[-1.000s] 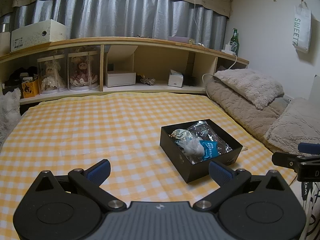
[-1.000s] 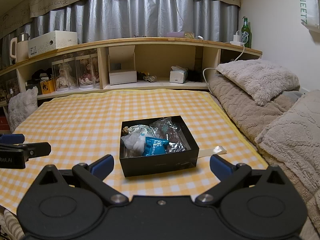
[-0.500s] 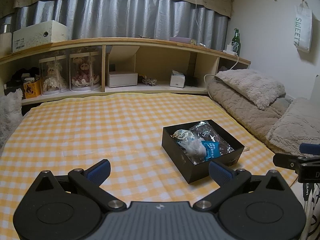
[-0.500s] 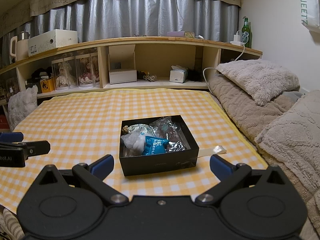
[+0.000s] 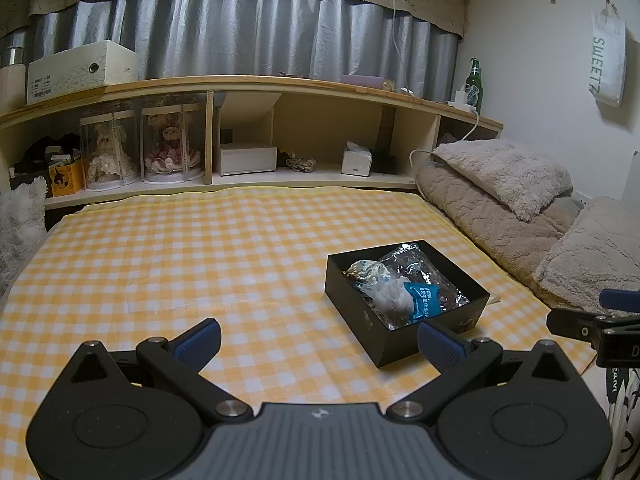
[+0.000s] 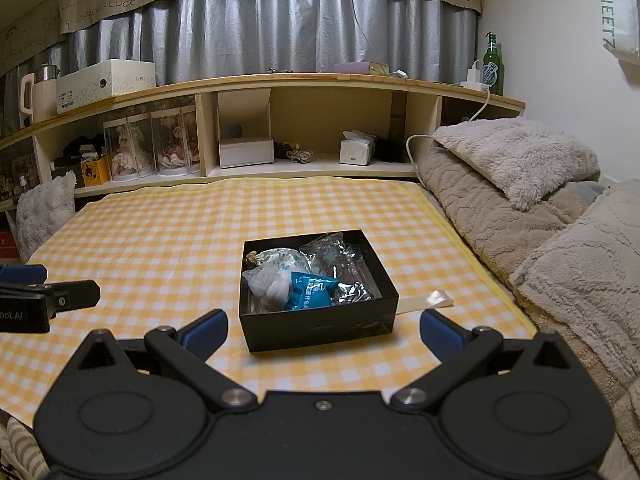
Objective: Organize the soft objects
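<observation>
Both sets of jaws spread wide, gripping nothing, held above a yellow-and-white checked cloth (image 5: pixel 168 264). In the left wrist view, left gripper (image 5: pixel 319 343) at 6 o'clock, its blue-padded fingers (image 5: pixel 199 340) well apart; black box (image 5: pixel 362 322) out at 2 o'clock from the jaws' midpoint, near the right finger's tip and not between the two, with its near corner just beyond that tip. In the right wrist view, right gripper (image 6: pixel 323 332) likewise agape, black box (image 6: pixel 320 327) straight ahead at 12 o'clock, centred in the gap between the fingers and just beyond their tips, untouched. Inside the box, soft packets heaped together: a blue pouch (image 6: pixel 311 294) at the front, a whitish translucent bag (image 6: pixel 269 285) at its 9 o'clock, crinkled clear wrappers (image 6: pixel 335 259) toward the back right, a pale patterned bundle (image 6: pixel 276 258) at the back left. A pale flat strip (image 6: pixel 427 301) on the cloth at the box's 3 o'clock, touching or tucked behind its right wall; cannot tell which. Other gripper's tip visible at each view's edge: right one at 3 o'clock (image 5: pixel 592 322), left one at 9 o'clock (image 6: pixel 48 296). Plush beige bedding (image 6: pixel 520 184) along the cloth's right side, wooden shelf (image 6: pixel 304 80) at 12 o'clock behind.
</observation>
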{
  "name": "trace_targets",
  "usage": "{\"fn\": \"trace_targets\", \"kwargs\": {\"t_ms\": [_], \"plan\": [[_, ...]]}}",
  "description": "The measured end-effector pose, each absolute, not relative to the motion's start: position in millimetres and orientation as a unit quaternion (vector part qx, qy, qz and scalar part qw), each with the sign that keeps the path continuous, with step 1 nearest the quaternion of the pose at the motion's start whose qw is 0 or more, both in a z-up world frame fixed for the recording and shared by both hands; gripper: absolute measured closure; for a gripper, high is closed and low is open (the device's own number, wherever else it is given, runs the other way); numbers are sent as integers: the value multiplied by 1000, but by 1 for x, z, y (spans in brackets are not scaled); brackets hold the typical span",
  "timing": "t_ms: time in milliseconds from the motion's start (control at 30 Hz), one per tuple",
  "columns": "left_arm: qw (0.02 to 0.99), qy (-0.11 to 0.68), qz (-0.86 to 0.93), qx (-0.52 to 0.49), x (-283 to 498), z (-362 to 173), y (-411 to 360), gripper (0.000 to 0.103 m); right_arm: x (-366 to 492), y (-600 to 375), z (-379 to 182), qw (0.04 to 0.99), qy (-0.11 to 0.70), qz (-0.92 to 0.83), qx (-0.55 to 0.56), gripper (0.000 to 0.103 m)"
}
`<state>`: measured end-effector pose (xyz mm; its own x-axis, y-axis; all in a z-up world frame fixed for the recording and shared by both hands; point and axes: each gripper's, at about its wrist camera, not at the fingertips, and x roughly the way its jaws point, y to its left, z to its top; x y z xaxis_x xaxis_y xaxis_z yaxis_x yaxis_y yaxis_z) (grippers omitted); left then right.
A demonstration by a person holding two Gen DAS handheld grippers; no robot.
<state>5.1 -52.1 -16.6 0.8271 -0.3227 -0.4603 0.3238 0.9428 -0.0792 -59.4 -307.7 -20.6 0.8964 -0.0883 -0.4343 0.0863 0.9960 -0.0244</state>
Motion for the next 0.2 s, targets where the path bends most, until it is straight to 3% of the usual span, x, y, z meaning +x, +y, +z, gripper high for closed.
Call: {"fn": "trace_targets", "kwargs": {"t_ms": [200], "plan": [[957, 238, -167, -1, 3, -15, -54, 0, -59, -308, -21, 974, 223, -45, -2, 0]]}}
